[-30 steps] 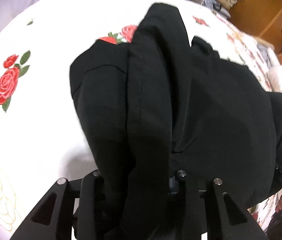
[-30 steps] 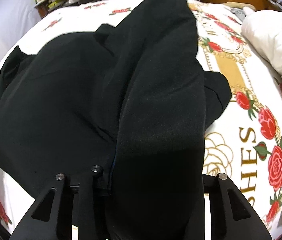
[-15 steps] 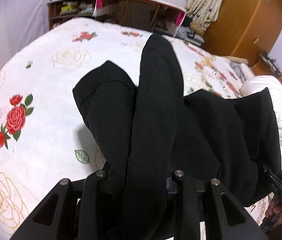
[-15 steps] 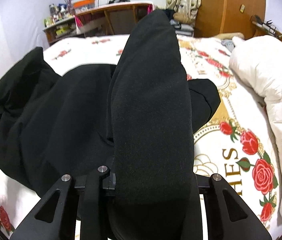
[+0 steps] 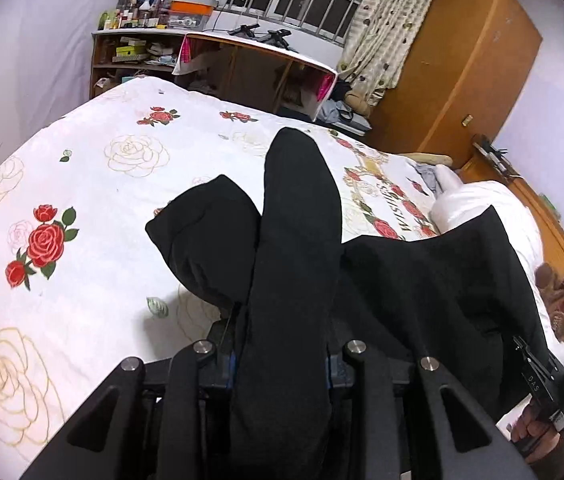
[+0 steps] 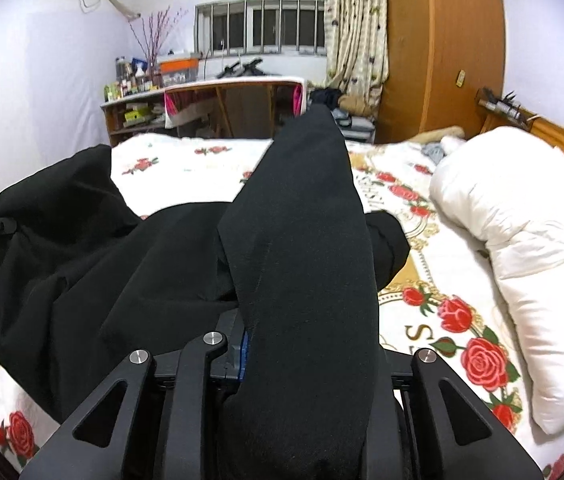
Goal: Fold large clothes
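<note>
Left gripper (image 5: 282, 356) clamped on a thick fold of the large black fabric garment (image 5: 422, 280); cloth bulges up over the fingertips and hides them. Right gripper (image 6: 306, 344) same story, its jaws closing tighter on another bunched edge of the same garment (image 6: 82, 264). From the left wrist view the right gripper body shows at the far right with the person's hand (image 5: 530, 428) under it.

Garment location: strung between both grippers, lifted clear at the held edges, lower part sagging onto the white rose-print bedsheet (image 5: 82, 184). White puffy duvet (image 6: 522, 240) sits just beside it on the right.

Progress: early, I'd say. Both corners secured and raised, no crisp fold line visible yet. Left to do: lay it flat, fold over, square up.

Versus a second ago: both cameras now look more level, so window, shelves and wooden wardrobe (image 6: 442, 48) are in view instead of mostly bed. More sheet shows under the garment, so it sits higher. Both grips tighter.
</note>
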Tool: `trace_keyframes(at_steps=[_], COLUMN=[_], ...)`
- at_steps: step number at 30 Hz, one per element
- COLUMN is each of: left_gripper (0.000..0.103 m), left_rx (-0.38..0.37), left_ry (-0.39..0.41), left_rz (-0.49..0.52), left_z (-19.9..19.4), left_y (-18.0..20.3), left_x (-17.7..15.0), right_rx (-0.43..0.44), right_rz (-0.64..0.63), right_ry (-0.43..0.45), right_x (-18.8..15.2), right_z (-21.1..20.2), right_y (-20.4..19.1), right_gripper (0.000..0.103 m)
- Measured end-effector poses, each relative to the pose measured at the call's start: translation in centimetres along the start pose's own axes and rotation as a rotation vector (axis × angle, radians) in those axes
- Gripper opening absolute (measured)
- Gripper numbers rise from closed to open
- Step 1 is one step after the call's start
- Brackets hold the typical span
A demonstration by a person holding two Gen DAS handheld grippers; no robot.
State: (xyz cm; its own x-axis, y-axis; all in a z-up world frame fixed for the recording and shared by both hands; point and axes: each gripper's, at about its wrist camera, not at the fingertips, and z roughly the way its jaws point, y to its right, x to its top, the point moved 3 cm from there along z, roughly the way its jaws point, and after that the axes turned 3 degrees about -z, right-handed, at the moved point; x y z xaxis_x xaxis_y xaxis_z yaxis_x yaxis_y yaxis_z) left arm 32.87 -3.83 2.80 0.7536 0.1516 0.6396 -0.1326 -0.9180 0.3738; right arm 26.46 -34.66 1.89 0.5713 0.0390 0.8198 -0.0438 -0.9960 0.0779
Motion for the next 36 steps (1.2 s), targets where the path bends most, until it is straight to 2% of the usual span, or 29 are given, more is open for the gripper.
trace_keyframes(at_steps=[3, 5, 7, 10, 13, 17, 21, 25, 27, 29, 30, 34, 36], left_gripper=[0.029, 0.029, 0.029, 0.029, 0.029, 0.032, 0.046, 0.05, 0.056, 0.058, 0.061, 0.062, 0.062], left_rx=[-0.007, -0.001, 0.034, 0.096, 0.174, 0.2, 0.223, 0.246, 0.256, 0.263, 0.268, 0.262, 0.254], left_ry=[0.014, -0.014, -0.068, -0.144, -0.149, -0.161, -0.171, -0.178, -0.187, -0.186, -0.183, -0.16, -0.122], left_rz=[0.025, 0.008, 0.002, -0.043, -0.038, -0.058, -0.057, -0.046, -0.037, -0.046, -0.048, -0.078, -0.072], left_z=[-2.2, -2.3, -1.6, 0.2, 1.2, 1.9, 2.4, 2.6, 2.8, 2.8, 2.8, 1.5, 0.1], left_y=[0.0, -0.9, -2.1, -4.7, -6.8, -8.3, -9.0, -9.8, -10.4, -10.9, -11.2, -11.8, -11.7], left_x=[-2.1, -3.8, -6.1, -9.4, -11.5, -12.2, -12.3, -12.7, -12.9, -13.0, -13.1, -12.7, -12.3], right_rx=[0.006, 0.018, 0.019, 0.04, 0.014, -0.003, -0.019, -0.034, -0.031, -0.053, -0.049, 0.005, -0.013], right_rz=[0.037, 0.056, 0.034, 0.069, 0.084, 0.146, 0.145, 0.203, 0.196, 0.167, 0.176, 0.297, 0.274], right_ry=[0.014, -0.001, -0.03, -0.127, -0.191, -0.245, -0.277, -0.3, -0.301, -0.31, -0.313, -0.341, -0.333], right_x=[-1.3, -2.8, -4.2, -7.4, -10.3, -12.1, -12.8, -13.8, -14.0, -14.3, -14.4, -14.8, -14.3], right_z=[-2.1, -3.1, -3.6, -2.9, -2.0, -1.0, -0.7, -0.5, -0.5, -0.4, -0.5, -0.8, -1.8], right_y=[0.0, -0.1, -0.6, -0.5, -0.1, 1.4, 1.7, 2.6, 2.5, 2.6, 2.9, 4.7, 4.4], right_gripper=[0.019, 0.017, 0.017, 0.017, 0.017, 0.017, 0.019, 0.031, 0.032, 0.043, 0.043, 0.046, 0.046])
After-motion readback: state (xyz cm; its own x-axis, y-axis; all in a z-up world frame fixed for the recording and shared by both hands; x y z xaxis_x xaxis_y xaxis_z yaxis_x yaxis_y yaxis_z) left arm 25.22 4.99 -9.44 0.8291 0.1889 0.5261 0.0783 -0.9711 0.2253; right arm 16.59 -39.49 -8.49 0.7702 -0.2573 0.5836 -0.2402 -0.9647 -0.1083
